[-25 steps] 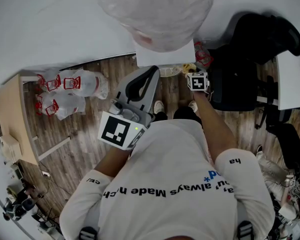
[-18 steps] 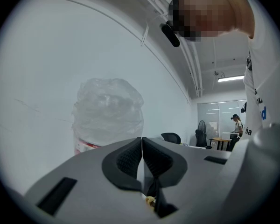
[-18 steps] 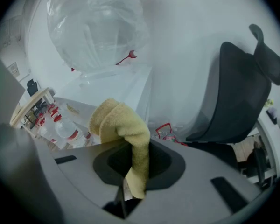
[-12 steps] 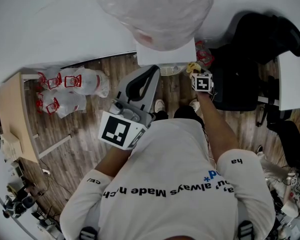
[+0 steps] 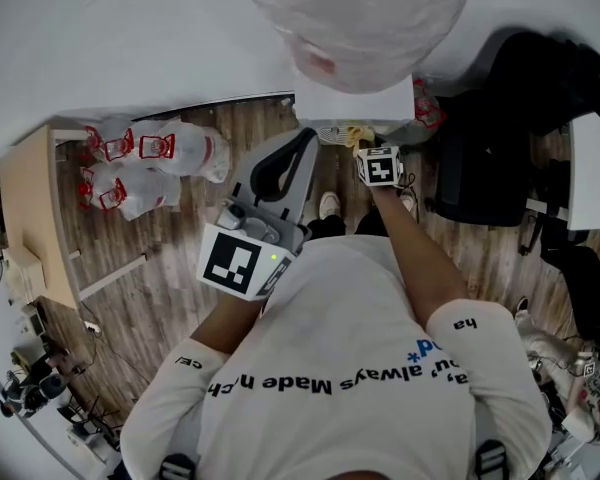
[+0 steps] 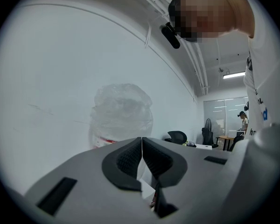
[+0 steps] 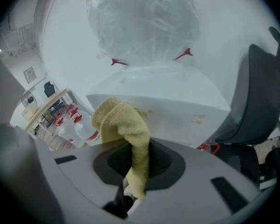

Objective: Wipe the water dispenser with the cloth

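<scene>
Pinches a yellow cloth (image 7: 123, 125) between the closed jaws of the right gripper (image 7: 139, 162), folds bunched up above the pads. Faces the white water dispenser (image 7: 177, 108) close behind the cloth, faint stains on its front. On top, a large bottle (image 7: 140, 22) wrapped in clear plastic. At left, spare bottles (image 7: 79, 122) with red handles by a wooden shelf (image 7: 46, 104); at right, a dark chair (image 7: 263, 97).

water dispenser (image 5: 360, 28) top cropped, cloth (image 5: 357, 134) partly hidden

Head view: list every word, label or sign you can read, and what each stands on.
"always Made": upside down on the white T-shirt.
"ha": on its right sleeve.
"cel": on its left sleeve.
Red label on the water bottle: too blurred to read.
</scene>
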